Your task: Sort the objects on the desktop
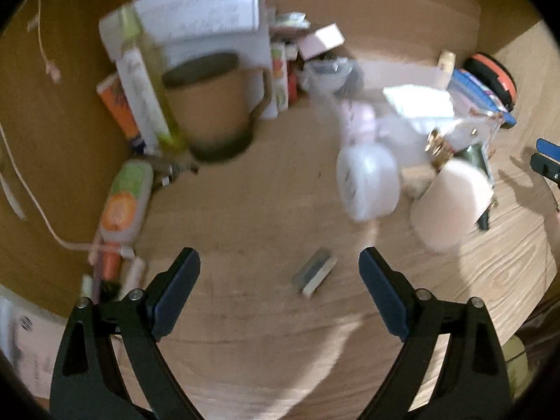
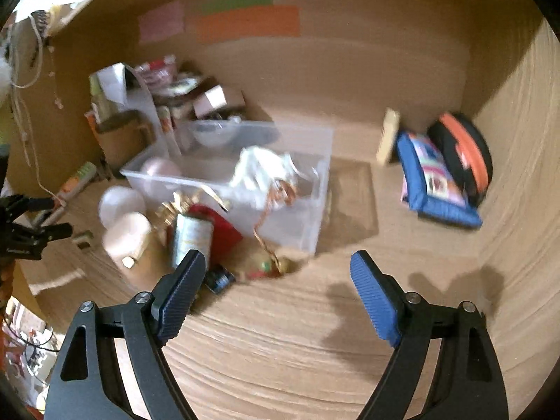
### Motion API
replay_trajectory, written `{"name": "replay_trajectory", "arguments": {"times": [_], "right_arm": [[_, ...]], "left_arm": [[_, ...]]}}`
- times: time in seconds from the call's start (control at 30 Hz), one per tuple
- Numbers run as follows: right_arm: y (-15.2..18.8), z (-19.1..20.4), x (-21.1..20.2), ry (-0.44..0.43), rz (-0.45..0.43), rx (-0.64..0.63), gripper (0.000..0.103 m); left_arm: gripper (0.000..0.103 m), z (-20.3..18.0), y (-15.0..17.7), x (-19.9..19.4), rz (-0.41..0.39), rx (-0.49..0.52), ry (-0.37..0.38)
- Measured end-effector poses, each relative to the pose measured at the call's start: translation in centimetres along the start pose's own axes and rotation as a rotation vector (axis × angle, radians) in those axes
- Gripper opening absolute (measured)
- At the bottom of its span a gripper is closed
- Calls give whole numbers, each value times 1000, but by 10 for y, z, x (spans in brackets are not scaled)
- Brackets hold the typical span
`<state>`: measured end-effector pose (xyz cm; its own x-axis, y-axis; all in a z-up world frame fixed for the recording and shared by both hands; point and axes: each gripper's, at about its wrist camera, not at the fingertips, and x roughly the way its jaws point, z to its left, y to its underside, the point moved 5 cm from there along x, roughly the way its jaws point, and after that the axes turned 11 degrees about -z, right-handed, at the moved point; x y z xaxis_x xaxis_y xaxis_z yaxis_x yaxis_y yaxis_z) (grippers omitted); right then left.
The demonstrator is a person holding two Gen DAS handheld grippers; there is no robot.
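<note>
My left gripper (image 1: 280, 262) is open and empty above the wooden desk. A small grey block (image 1: 315, 275) lies on the desk between and just beyond its fingertips. A white jar (image 1: 367, 182) and a pale pink container (image 1: 451, 203) stand further right. My right gripper (image 2: 278, 267) is open and empty. Beyond it a clear plastic bin (image 2: 280, 171) holds white wrapping. A silver can (image 2: 192, 238), a red item (image 2: 224, 227), a small dark cylinder (image 2: 218, 279) and a bell ornament (image 2: 269, 266) lie in front of the bin. Both views are blurred.
A brown mug (image 1: 213, 105), boxes and tubes (image 1: 126, 196) crowd the back left corner. A blue pouch (image 2: 434, 182) and an orange-black round case (image 2: 462, 154) lean at the right wall. Brown walls close in the desk. The left gripper shows at the left edge (image 2: 31, 224).
</note>
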<state>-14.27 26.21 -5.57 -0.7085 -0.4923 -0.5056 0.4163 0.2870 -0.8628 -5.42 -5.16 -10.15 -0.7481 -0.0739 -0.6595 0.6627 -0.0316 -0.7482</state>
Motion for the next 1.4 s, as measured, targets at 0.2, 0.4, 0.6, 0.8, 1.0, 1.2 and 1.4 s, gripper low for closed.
{"name": "replay_trajectory", "arguments": {"times": [0.2,0.4,0.6,0.8,1.0,1.2,1.4], "right_arm": [[22,-7,23,-10,82,40,83],[35,-6,44,8,139,15,83],[38,-6,63,19,172,-20,83],[36,-7,79,10,195,-33,81],[38,-7,85,2,205,-40,70],[37,-10,87,-2,200,-22,56],[34,-10,88,-19,187,-18,39]], "left_arm": [[93,-1,21,13,27,-23,20],[70,-9,26,22,41,-33,63],[56,-12,27,26,37,-26,76],[44,-12,26,26,15,-15,85],[17,-4,23,28,-1,-30,50],[15,1,24,31,-9,-46,33],[15,3,24,29,-19,-54,22]]}}
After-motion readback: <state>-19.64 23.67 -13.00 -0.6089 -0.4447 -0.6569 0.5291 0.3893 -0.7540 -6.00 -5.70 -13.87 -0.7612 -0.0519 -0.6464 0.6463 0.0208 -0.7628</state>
